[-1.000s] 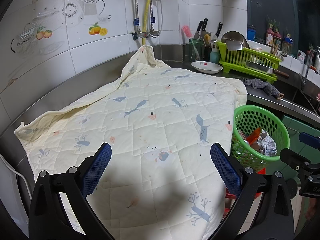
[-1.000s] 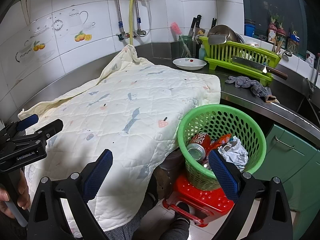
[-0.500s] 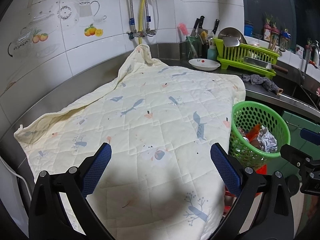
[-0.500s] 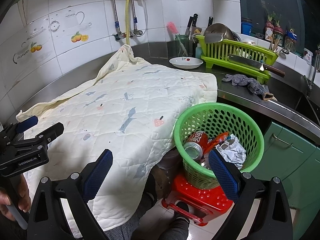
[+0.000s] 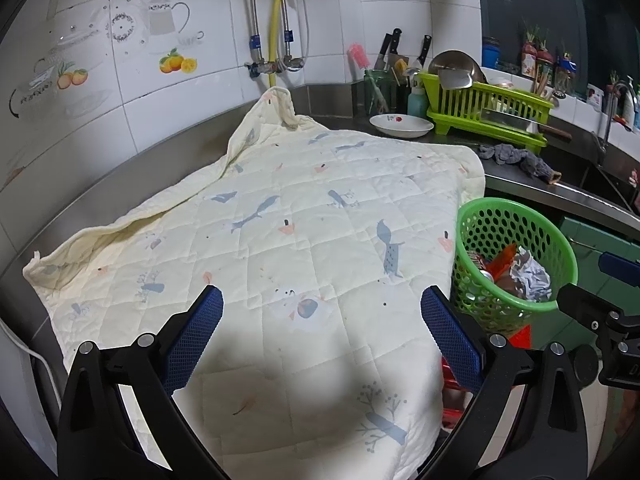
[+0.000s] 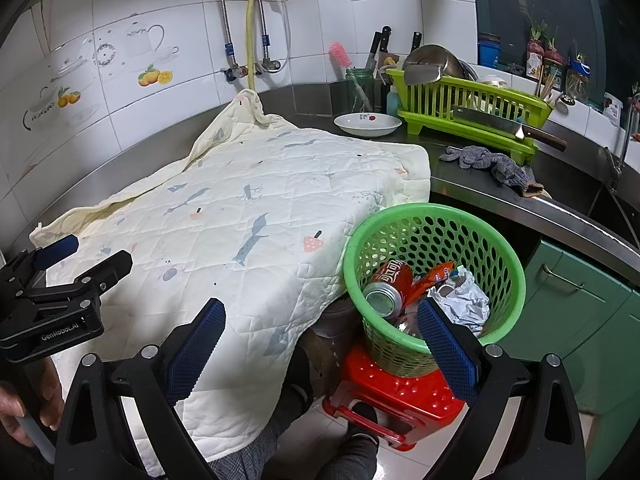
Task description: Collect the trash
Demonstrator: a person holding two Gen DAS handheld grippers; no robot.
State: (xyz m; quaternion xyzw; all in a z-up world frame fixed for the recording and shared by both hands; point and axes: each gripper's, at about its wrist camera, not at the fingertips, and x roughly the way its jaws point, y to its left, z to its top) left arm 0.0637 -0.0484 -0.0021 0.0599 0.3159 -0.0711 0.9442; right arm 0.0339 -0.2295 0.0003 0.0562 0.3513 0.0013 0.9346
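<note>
Both the left gripper (image 5: 320, 336) and right gripper (image 6: 320, 344) are hovering with fingers apart, gripping nothing. Trash is sitting in the green basket (image 6: 504, 240), lower right of frame; the quilt (image 5: 280, 240) is showing none. Collection appears finished; next move: withdrawing.

One green basket (image 6: 434, 240) holding one red can (image 6: 386, 284), one orange wrapper (image 6: 434, 276), one crumpled paper (image 6: 464, 300); one quilt (image 6: 256, 216), one red stool (image 6: 400, 400), one plate (image 6: 367, 124), perhaps three knives in the pot
</note>
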